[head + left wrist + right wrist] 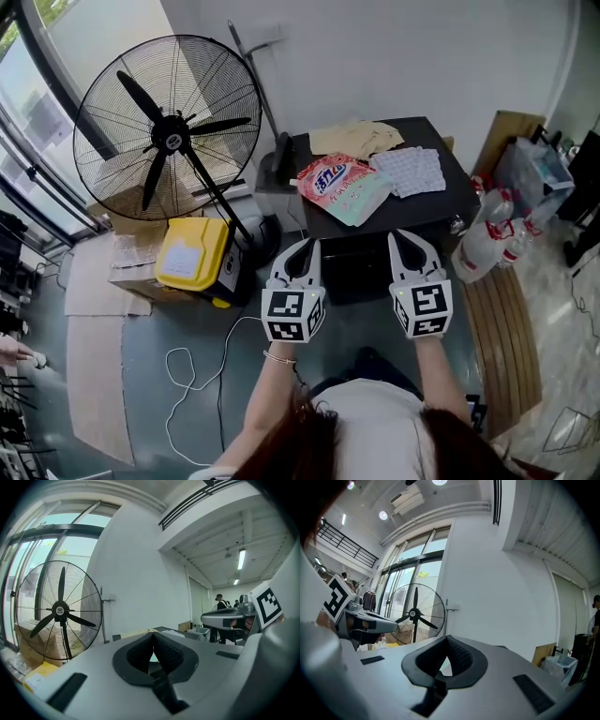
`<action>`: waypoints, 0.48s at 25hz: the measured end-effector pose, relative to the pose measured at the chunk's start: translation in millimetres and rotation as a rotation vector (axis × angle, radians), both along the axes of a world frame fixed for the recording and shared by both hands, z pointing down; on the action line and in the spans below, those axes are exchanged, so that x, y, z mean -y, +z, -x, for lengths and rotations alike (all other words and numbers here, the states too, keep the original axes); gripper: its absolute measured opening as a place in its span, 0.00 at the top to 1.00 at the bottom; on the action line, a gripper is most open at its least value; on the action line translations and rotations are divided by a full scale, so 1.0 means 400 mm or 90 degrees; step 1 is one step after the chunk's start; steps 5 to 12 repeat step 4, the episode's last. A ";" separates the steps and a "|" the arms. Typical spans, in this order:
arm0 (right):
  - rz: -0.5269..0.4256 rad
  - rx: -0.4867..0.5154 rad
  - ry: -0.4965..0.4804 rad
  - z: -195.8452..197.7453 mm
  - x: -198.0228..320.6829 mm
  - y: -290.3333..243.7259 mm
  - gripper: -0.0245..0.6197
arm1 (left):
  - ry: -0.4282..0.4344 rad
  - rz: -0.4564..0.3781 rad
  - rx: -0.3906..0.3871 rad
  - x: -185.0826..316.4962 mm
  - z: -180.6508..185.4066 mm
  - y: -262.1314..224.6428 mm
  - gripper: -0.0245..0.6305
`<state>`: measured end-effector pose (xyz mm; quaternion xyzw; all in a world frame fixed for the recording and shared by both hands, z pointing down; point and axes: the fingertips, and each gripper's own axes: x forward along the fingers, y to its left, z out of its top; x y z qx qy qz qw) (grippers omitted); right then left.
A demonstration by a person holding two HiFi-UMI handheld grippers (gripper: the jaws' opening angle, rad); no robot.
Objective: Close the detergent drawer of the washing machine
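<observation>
Black washing machine (pixel 457 192) stands just beyond left claw (pixel 302 246), right claw (pixel 409 236).

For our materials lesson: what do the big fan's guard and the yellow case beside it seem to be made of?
The fan guard looks like black-painted metal wire: thin rings and spokes. The yellow case is probably moulded plastic: smooth, slightly glossy, with rounded corners.

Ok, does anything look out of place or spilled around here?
Nothing spilled. A detergent bag and loose cloths lie on the black machine top, and a white cable loops loose across the floor near the person.
</observation>
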<state>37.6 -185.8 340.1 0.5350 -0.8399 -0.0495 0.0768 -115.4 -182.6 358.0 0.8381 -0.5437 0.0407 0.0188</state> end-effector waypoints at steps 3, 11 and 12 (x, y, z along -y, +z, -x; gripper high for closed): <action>0.000 0.000 -0.001 -0.010 0.008 0.000 0.92 | 0.005 0.003 0.000 0.008 -0.014 0.004 0.93; 0.000 0.000 -0.001 -0.013 0.012 0.000 0.92 | 0.008 0.004 0.000 0.011 -0.019 0.005 0.93; 0.000 0.000 -0.001 -0.013 0.012 0.000 0.92 | 0.008 0.004 0.000 0.011 -0.019 0.005 0.93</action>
